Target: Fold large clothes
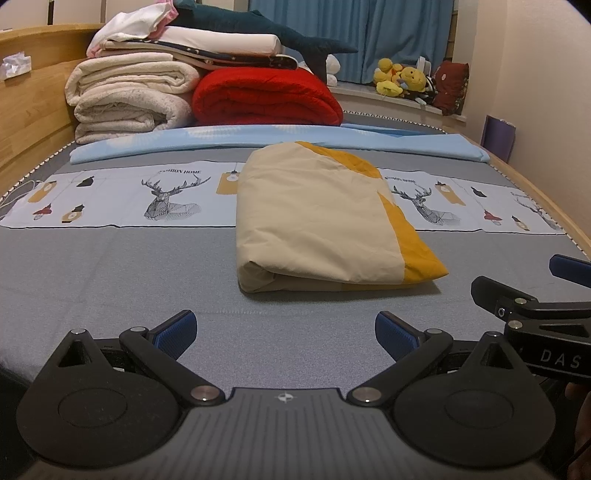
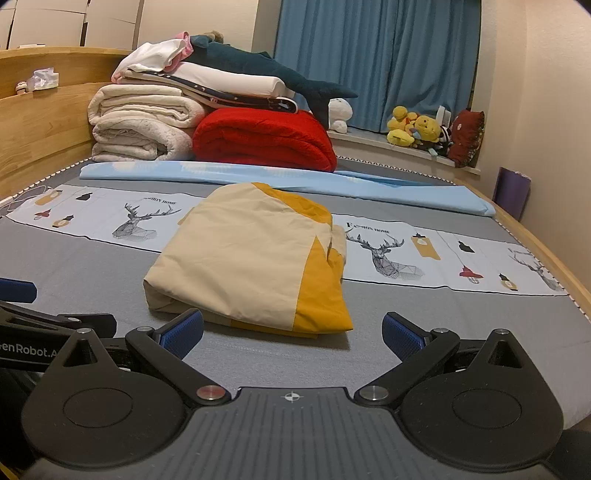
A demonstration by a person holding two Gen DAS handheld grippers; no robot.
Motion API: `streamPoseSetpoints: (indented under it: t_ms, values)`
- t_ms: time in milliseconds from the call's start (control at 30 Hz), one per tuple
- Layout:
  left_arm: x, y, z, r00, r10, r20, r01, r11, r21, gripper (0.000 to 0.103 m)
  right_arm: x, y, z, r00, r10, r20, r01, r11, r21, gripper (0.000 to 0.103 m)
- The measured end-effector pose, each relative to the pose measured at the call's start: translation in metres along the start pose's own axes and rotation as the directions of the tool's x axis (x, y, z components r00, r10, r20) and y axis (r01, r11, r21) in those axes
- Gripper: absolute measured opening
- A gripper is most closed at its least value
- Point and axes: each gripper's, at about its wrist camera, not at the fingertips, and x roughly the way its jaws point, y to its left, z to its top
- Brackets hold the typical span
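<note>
Your left gripper is hovering low over the near grey stretch of the bed, its blue pads spread wide and holding nothing. Your right gripper is sitting just beside it, likewise spread wide and empty. You are looking at bare grey sheet on both sides of the folded garment, with more room to the left than to the right, where the wooden bed rail is running along the edge. Ahead, a band printed with deer is crossing the bed, and the garment is lying partly over it. Past that, a light blue folded sheet is stretching from side to side, and behind it a red blanket and a stack of cream blankets are piling up against the wooden headboard, with a dark plush shark lying on top. Blue curtains are hanging at the back, and yellow plush toys are sitting on the sill.

The garment is lying near the middle of the bed, just ahead of both grippers and touching neither. It is showing as a thick, roughly rectangular bundle, cream on top with a mustard-yellow panel along its right side, its rounded fold facing you and its layers slightly uneven at the right edge.
</note>
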Motion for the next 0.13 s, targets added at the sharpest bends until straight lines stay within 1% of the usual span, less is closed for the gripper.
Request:
streamPoseSetpoints:
  t_ms: [133]
  values:
    - [0.001, 0.0018, 0.0003, 1.0, -0.003, -0.003, 0.003, 1.0, 0.001, 0.103, 0.0, -0.0002, -0.0001, 1.0, -0.001, 0.0, 0.001, 1.0, 0.0, 0.102]
